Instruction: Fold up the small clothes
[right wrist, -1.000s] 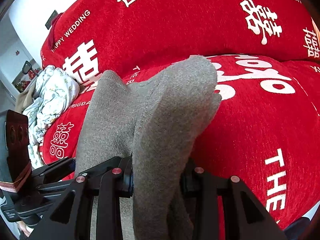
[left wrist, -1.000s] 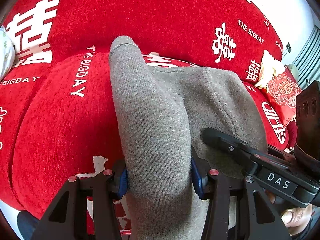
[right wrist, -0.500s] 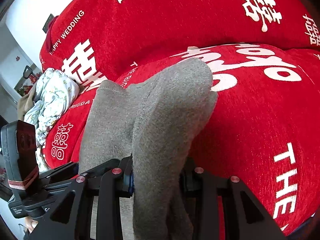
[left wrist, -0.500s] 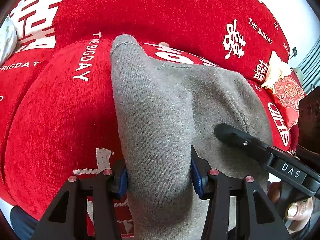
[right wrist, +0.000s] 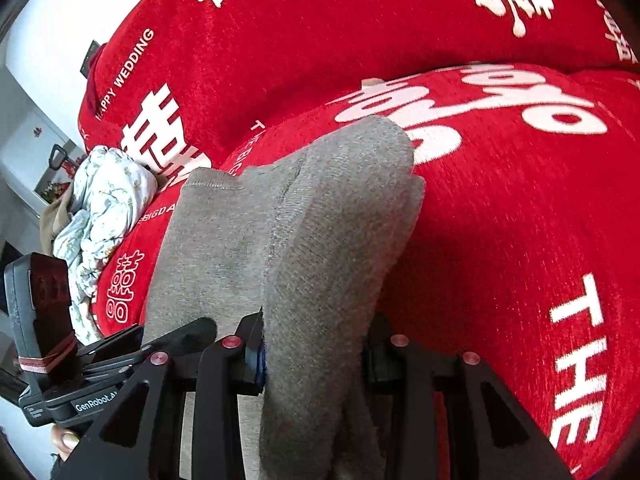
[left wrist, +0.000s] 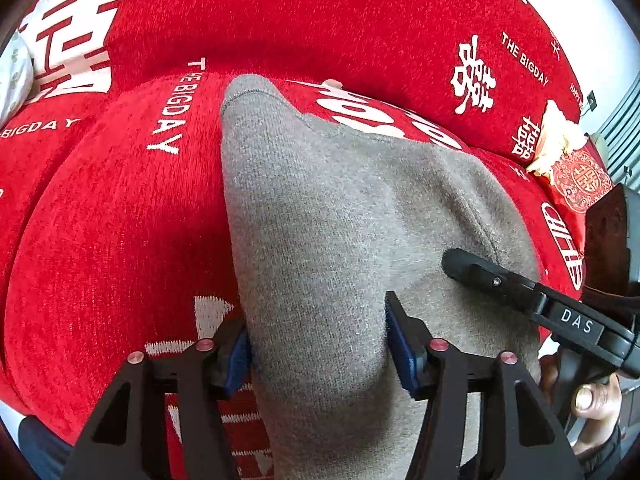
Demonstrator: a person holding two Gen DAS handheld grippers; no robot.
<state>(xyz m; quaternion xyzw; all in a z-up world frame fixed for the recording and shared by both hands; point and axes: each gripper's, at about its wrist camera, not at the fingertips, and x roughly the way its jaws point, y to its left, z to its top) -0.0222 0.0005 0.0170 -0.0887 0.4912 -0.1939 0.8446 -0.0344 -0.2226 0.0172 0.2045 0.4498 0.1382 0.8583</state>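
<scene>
Left gripper (left wrist: 318, 344) straddles a bunched edge of the grey knit garment (left wrist: 340, 220) with jaws opening, while the right gripper (right wrist: 316, 356) pinches a second fold of it; the garment drapes toward 12 o'clock over the red sofa cover (left wrist: 100, 240), probably a paired hold so the cloth lands flat as a fold. Only the left wrist view shows the garment's ribbed cuff at 11 o'clock and a thumb (left wrist: 592, 398) at 4 o'clock; only the right wrist view shows the floral bundle (right wrist: 104, 200) at 9 o'clock.
</scene>
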